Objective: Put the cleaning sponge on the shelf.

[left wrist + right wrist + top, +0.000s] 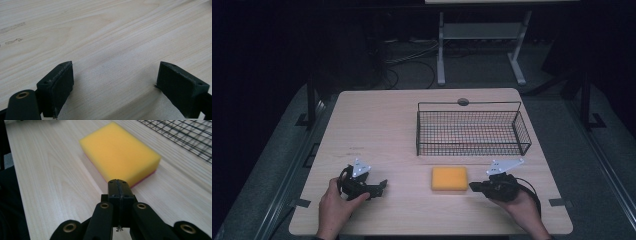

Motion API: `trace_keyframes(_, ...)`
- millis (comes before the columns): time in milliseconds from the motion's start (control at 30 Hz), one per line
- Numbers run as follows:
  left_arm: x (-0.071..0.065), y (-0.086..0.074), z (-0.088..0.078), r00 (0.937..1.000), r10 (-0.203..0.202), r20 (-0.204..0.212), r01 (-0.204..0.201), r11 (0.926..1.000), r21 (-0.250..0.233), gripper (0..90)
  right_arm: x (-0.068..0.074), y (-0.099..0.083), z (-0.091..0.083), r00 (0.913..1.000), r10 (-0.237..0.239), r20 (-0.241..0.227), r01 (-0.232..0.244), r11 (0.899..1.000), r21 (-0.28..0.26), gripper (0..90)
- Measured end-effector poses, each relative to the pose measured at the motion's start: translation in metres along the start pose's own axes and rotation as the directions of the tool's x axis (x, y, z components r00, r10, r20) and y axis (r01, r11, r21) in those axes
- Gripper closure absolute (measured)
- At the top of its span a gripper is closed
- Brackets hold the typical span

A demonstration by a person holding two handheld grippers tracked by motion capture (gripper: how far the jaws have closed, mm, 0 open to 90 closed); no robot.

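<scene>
A yellow sponge with a pink underside lies flat on the wooden table, just in front of a black wire basket. My right gripper is low over the table right beside the sponge's right end, pointing at it, jaws pressed together with nothing between them. In the right gripper view the sponge lies just beyond the shut gripper. My left gripper rests near the table's front left, pointing right. In its own view the left gripper is open over bare wood.
The basket stands at the back right of the table, its mesh wall close behind the sponge. A round grommet sits at the table's far edge. Bare wood stretches between the two grippers and across the left half.
</scene>
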State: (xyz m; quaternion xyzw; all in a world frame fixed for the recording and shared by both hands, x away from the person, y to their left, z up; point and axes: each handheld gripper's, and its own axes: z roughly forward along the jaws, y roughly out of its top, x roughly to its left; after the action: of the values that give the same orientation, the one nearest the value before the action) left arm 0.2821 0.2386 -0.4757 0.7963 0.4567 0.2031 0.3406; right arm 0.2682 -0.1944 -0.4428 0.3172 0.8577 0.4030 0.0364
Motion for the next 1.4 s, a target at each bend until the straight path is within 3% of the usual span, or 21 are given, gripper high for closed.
trace_keyframes(300,0.0,0.0,0.0,1.0,0.0,0.0,0.0,1.0,0.0,13.3,0.007,0.002,0.01,0.9991,-0.014,-0.039,0.015,1.0,0.025,89.6)
trace_keyframes(633,0.0,0.0,0.0,1.0,0.001,0.0,-0.001,1.0,0.0,13.3,0.007,0.003,0.02,0.9987,-0.025,-0.044,0.028,0.998,0.061,89.6)
trace_keyframes(1400,0.0,0.0,0.0,1.0,0.0,0.0,0.0,1.0,0.0,13.3,-0.023,0.015,0.029,0.9985,0.008,0.054,-0.011,0.998,0.065,89.6)
